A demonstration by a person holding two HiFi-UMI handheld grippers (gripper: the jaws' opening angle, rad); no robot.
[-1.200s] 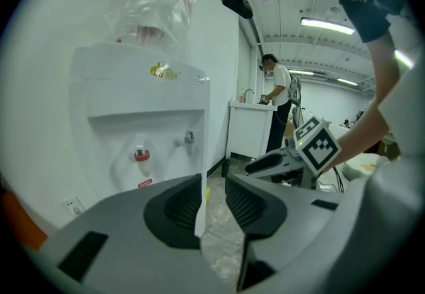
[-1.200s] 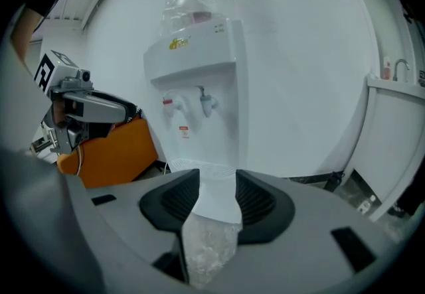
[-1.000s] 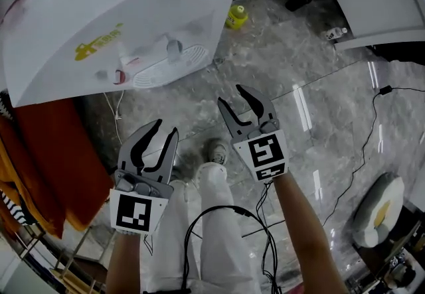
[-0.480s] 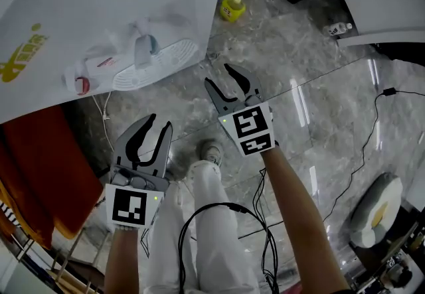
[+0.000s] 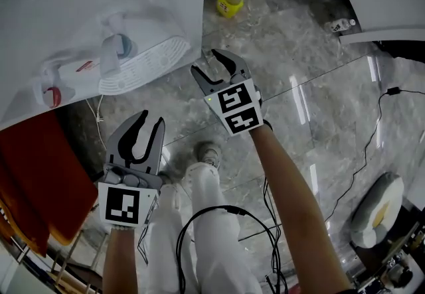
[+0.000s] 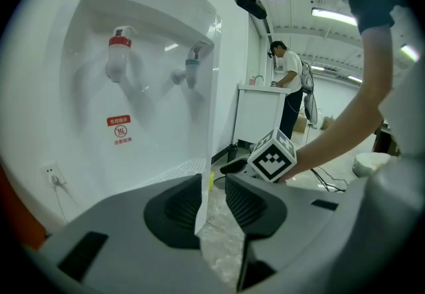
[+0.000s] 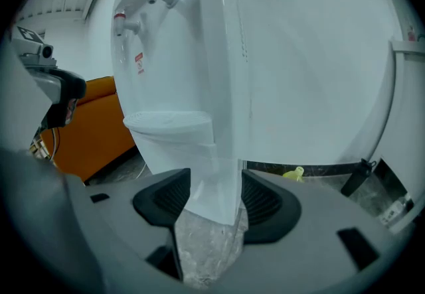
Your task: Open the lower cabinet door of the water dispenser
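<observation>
Right gripper (image 5: 209,64) hovers just beside the water dispenser (image 5: 80,0). Its jaws are wide apart, having just been opening, and clamp nothing, though the dispenser's front corner shows beyond the gap. The lower cabinet door (image 7: 182,166) lies under the drip tray (image 5: 143,64). Left gripper (image 5: 150,120) hangs farther back, its jaws narrowly apart and empty.

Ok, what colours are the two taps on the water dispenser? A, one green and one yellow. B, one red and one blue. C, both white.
B: in the left gripper view the water dispenser has a red-capped tap on the left and a blue-capped tap to its right.
</observation>
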